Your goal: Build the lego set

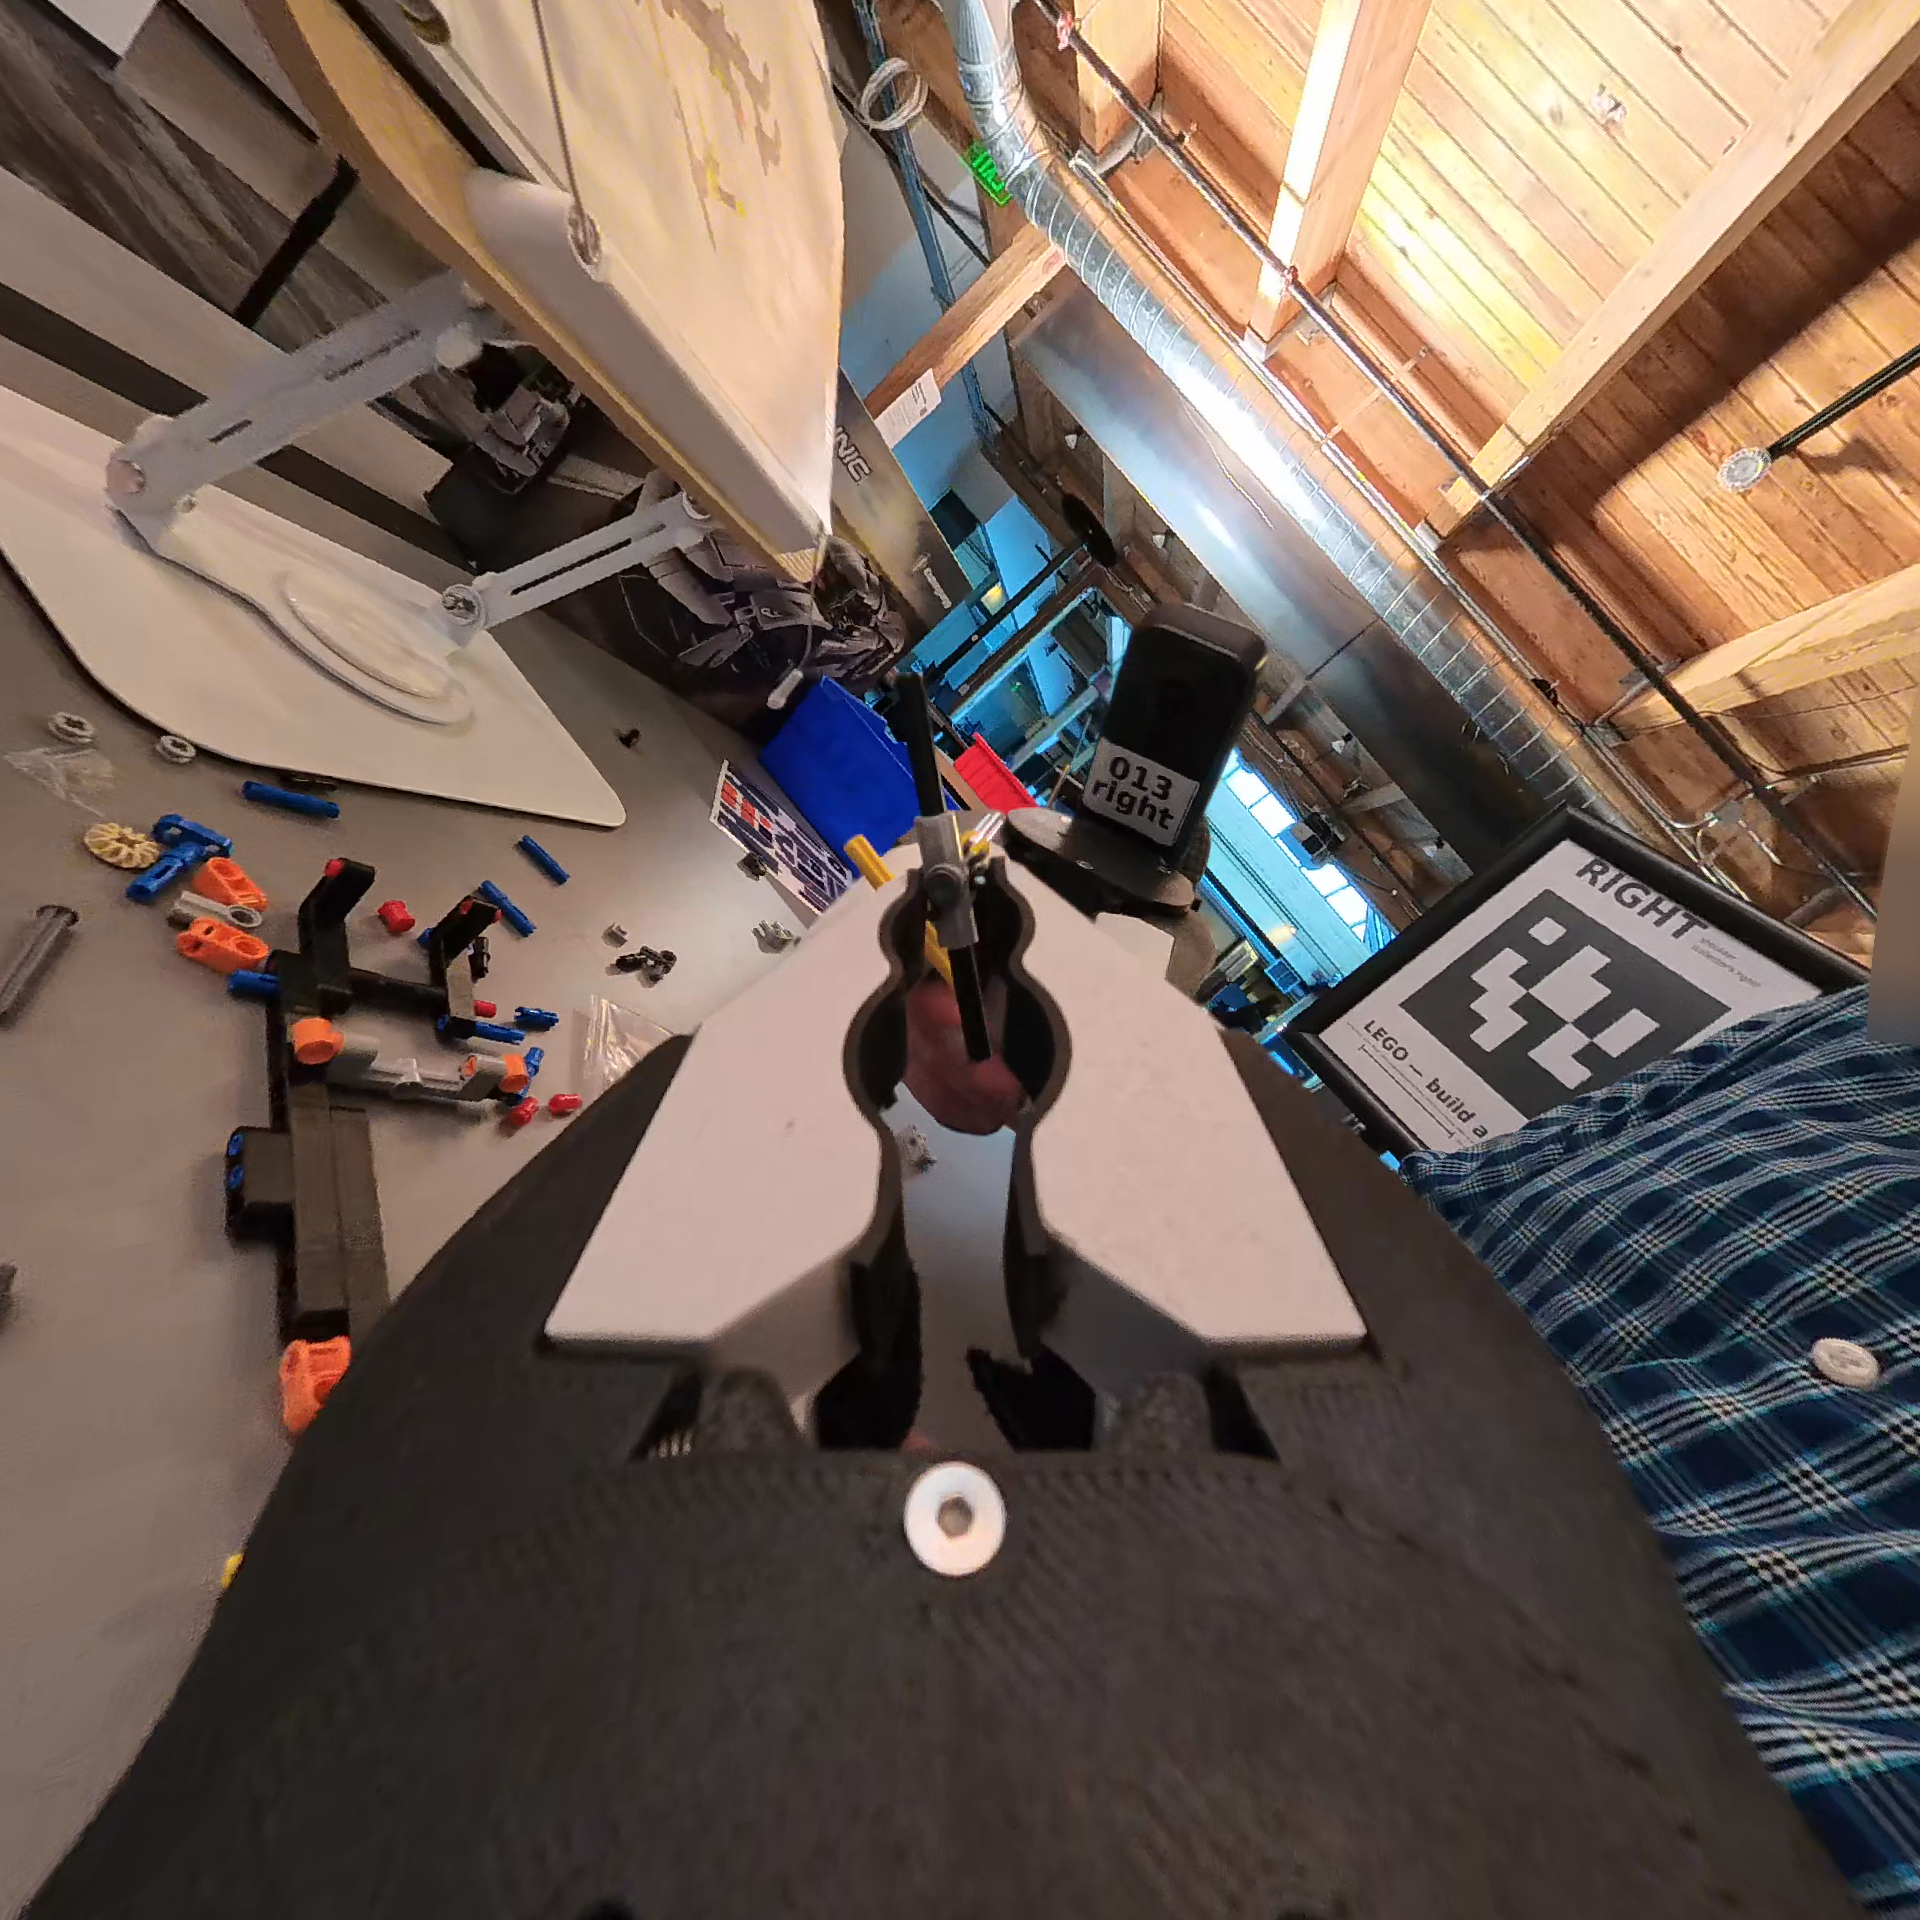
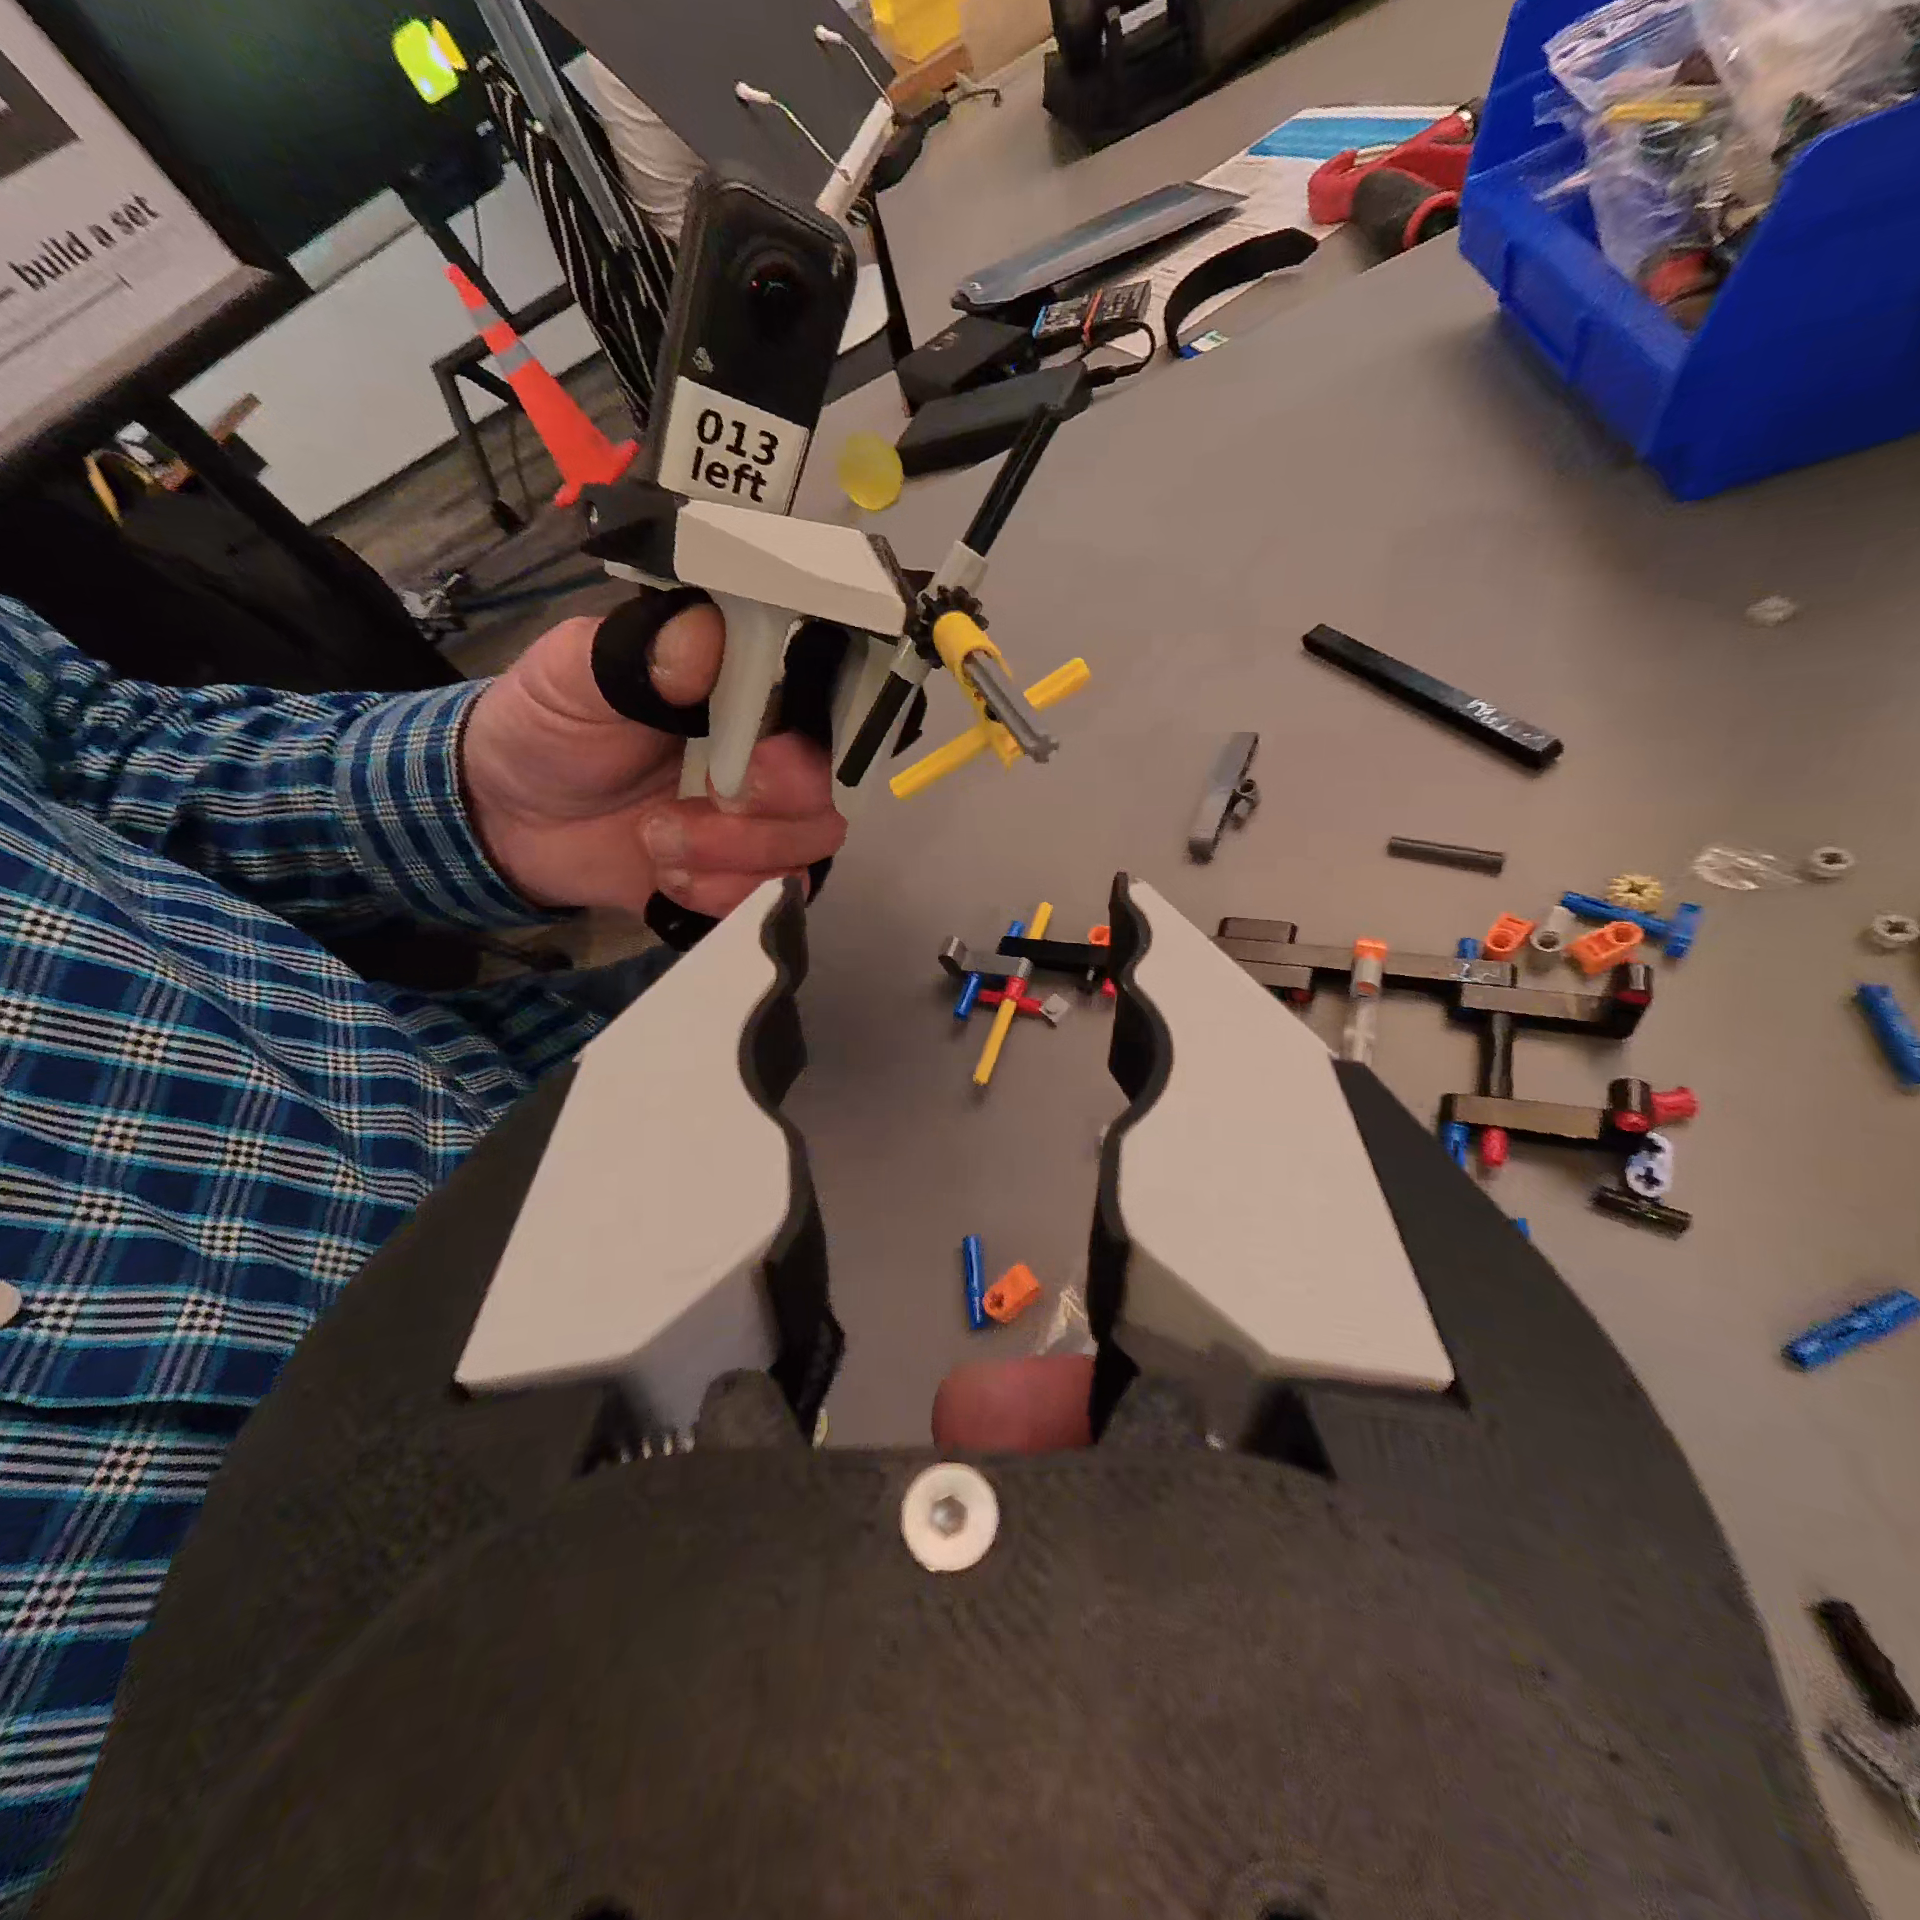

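The jaws of the left gripper (image 1: 951,894) are pressed together on a small lego sub-assembly of black axle, grey connector and yellow cross pieces (image 2: 971,665), which sticks out past the fingertips, lifted well clear of the grey tabletop (image 2: 1351,582). The jaws of the right gripper (image 2: 956,914) stand spread apart with nothing between them, only table showing through the gap.

Seen from the right gripper, the left one is up and to the left of its open jaws, gripped by a hand (image 2: 623,769) in a blue plaid sleeve (image 2: 208,935), fingers curled round the white trigger handle, the tool tilted so the axle points up and away. Nothing lies between the two grippers.

Beyond the right jaws, on the table, lies a long black lego frame with orange, red and blue pins (image 2: 1455,987); just beside their tips is a small cluster of yellow, red and blue axles (image 2: 1008,987). Within the gap, nearer the palm, lie a blue pin and orange connector (image 2: 992,1283). Far to the upper right stands a blue plastic bin of bagged parts (image 2: 1714,312). A black flat bar (image 2: 1429,696) lies apart, right of the held piece.
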